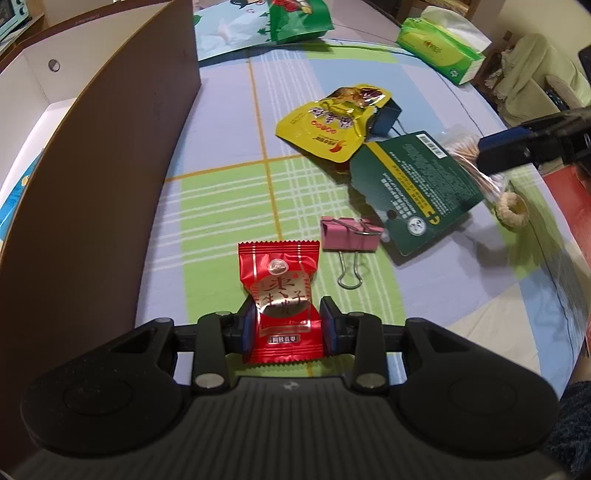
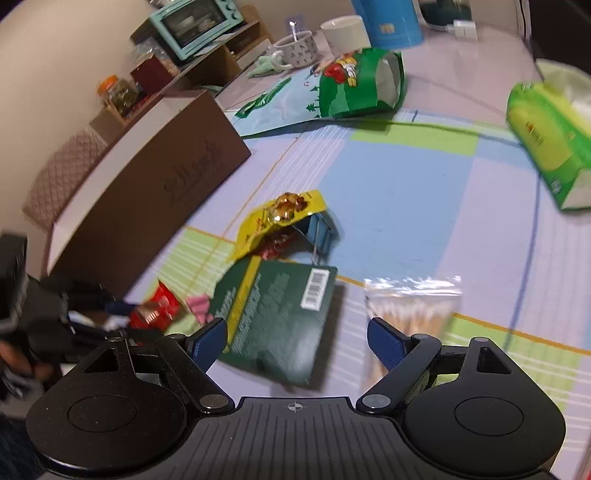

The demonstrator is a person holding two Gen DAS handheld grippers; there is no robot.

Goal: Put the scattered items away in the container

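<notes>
My left gripper [image 1: 288, 325] is shut on a red candy packet [image 1: 280, 291] that lies on the checked tablecloth, close to the brown box [image 1: 110, 155] on the left. A pink binder clip [image 1: 349, 232], a dark green card [image 1: 413, 184], a yellow snack pouch [image 1: 328, 122] and a blue binder clip [image 1: 388, 116] lie scattered beyond. My right gripper [image 2: 297, 343] is open above the green card [image 2: 280, 317], with a clear bag of cotton swabs [image 2: 413, 306] just right of it. In the left wrist view, the right gripper [image 1: 517, 147] hovers over that bag.
A green tissue pack [image 1: 439, 48] sits at the far right. A green snack bag [image 2: 358, 85] lies on a pale blue printed bag [image 2: 280, 107] at the table's far side. Cups, a blue jug [image 2: 388, 22] and a mint toaster oven [image 2: 195, 26] stand behind. A small cereal ring [image 1: 511, 208] lies by the swabs.
</notes>
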